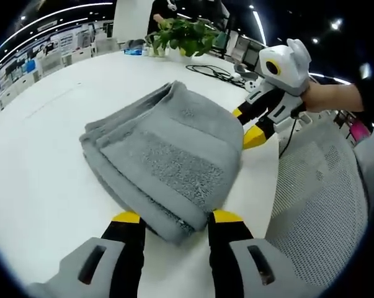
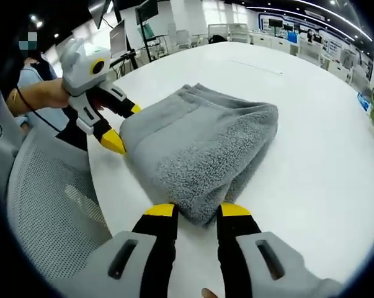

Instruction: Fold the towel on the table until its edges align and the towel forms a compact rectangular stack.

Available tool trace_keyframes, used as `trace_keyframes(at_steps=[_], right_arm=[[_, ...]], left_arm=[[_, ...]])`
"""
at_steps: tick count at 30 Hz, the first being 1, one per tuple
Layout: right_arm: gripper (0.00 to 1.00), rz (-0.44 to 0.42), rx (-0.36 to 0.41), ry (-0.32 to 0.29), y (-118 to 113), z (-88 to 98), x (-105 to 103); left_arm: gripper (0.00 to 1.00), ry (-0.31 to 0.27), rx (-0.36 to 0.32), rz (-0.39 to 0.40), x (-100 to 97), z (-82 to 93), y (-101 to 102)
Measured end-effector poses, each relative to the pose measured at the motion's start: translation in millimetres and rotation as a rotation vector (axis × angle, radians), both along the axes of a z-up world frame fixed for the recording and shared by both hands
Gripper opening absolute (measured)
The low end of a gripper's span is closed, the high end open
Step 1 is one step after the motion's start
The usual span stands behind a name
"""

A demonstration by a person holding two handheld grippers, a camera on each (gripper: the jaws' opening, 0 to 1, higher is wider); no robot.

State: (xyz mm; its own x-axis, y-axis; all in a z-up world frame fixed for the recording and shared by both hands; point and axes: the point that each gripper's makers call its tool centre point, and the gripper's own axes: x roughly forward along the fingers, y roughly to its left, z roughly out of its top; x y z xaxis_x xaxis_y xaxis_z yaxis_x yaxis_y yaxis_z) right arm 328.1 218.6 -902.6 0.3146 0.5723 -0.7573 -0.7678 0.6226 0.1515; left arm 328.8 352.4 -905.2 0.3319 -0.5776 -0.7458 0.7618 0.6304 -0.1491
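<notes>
A leafy green potted plant (image 1: 185, 36) and black cables (image 1: 214, 72) sit far across; a grey mesh chair (image 1: 317, 205) stands beside the edge.

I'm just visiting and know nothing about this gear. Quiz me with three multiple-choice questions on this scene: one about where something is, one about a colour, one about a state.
1. Where does the potted plant stand?
A. at the far side of the table
B. on the towel
C. on the mesh chair

2. What colour is the towel?
A. red
B. grey
C. green

3. What state is the towel in?
A. spread flat
B. hanging off the table
C. folded in layers

Answers: 1 A, leaves rise beyond the towel; 2 B, grey all over; 3 C, stacked edges show between the left gripper and the right gripper.
</notes>
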Motion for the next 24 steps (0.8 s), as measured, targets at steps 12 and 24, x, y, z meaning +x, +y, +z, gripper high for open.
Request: trace_keyframes(at_steps=[12,24], right_arm=[[0.23,-0.028,0.028,-0.028,11.8,-1.0,49.7],[0.23,-0.057,0.032,-0.059,15.5,-2.5,90.4]], left_arm=[[0.37,-0.039,-0.006,0.036,49.4,-2.6,11.3],[0.36,-0.065,0.010,0.018,91.7,-4.0,12.3]])
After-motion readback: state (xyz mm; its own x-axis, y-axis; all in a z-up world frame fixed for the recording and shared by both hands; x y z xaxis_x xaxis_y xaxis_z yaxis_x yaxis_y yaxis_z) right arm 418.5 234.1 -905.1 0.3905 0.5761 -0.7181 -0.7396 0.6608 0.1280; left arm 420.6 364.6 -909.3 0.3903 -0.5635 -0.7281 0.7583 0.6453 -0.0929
